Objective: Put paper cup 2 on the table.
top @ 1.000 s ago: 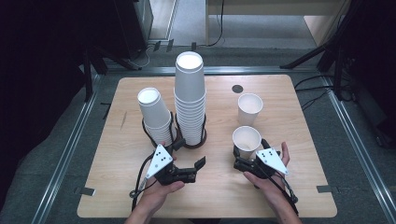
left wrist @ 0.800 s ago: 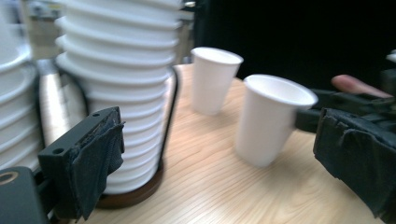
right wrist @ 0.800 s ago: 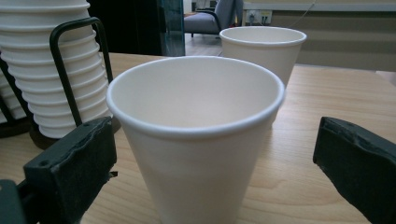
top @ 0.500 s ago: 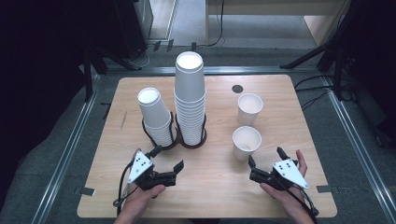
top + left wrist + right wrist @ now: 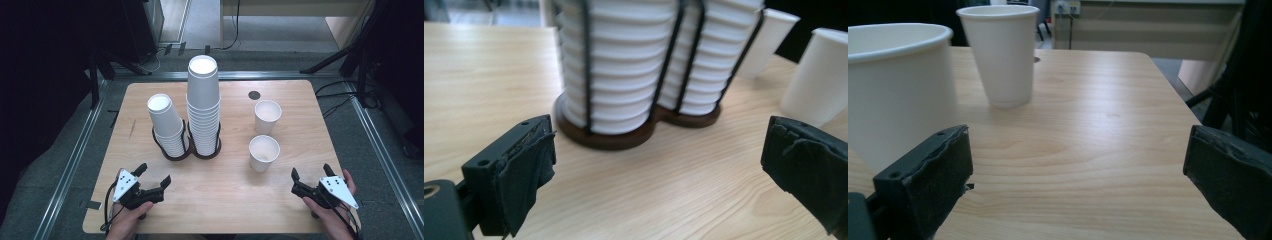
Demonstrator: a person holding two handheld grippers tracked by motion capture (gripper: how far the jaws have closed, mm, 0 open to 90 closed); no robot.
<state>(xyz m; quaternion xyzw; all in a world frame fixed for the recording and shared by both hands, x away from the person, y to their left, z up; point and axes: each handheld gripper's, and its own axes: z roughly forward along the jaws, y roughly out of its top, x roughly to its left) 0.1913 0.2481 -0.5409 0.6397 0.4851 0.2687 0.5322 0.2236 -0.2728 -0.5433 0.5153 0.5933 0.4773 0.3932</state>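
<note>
Both grippers pulling back toward the frame's bottom corners, left gripper [image 5: 154, 173] gaping empty, right gripper [image 5: 311, 172] likewise, two loose cups [image 5: 264, 153] standing centre-right, cup stacks [image 5: 203, 107] upper centre.

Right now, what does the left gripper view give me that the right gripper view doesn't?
Left gripper view alone: the two stacks of nested cups in their dark wire holder, close ahead between open jaws. Right gripper view alone: the table's far right corner, the floor beyond, and the far loose cup whole, rim to base. Both: the near loose cup cut off at an edge, the wooden table, and open jaws holding nothing.
</note>
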